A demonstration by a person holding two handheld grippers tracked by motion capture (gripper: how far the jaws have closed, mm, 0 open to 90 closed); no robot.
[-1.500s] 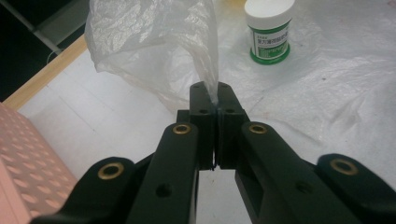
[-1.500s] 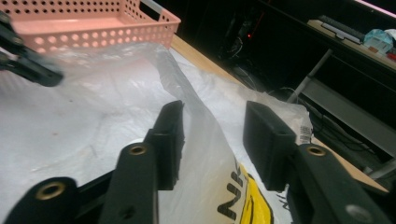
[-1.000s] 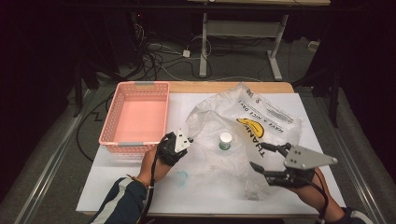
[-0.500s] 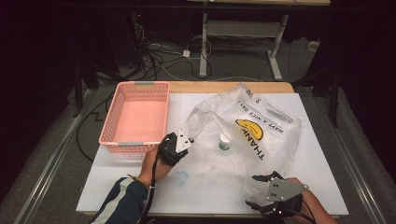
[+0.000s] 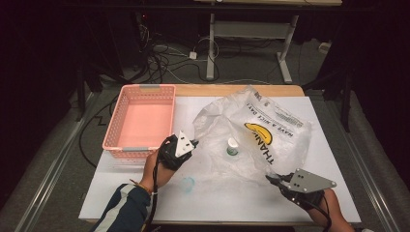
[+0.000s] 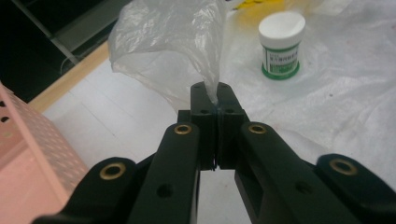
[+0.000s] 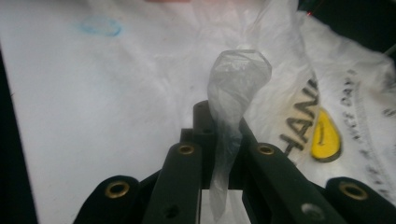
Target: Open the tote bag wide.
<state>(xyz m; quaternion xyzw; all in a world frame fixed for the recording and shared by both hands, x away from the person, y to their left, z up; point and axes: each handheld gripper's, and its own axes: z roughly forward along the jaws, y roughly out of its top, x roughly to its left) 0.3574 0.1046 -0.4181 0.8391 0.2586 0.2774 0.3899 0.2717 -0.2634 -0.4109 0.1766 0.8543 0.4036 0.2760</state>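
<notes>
A clear plastic bag (image 5: pixel 261 130) with a yellow smiley print lies crumpled on the white table. A small white jar (image 5: pixel 232 146) with a green label stands upright inside it. At the bag's left edge my left gripper (image 5: pixel 194 143) is shut on a pinch of film; in the left gripper view the film (image 6: pixel 173 42) rises out of the closed left gripper (image 6: pixel 211 88), with the jar (image 6: pixel 281 44) beyond. My right gripper (image 5: pixel 270 179) sits at the bag's near right corner. Its jaws have just been closing, and the right gripper (image 7: pixel 219 112) now clamps a twisted strip of the bag (image 7: pixel 238 70).
A pink perforated basket (image 5: pixel 116 140) stands empty at the table's left, just behind my left hand. A faint blue ring mark (image 5: pixel 187 183) is on the table surface between the hands. Cables and table legs lie on the dark floor beyond the far edge.
My right gripper has sunk toward the table's near edge and closed on a strip of the bag. The left gripper, the jar and the basket have stayed put.
</notes>
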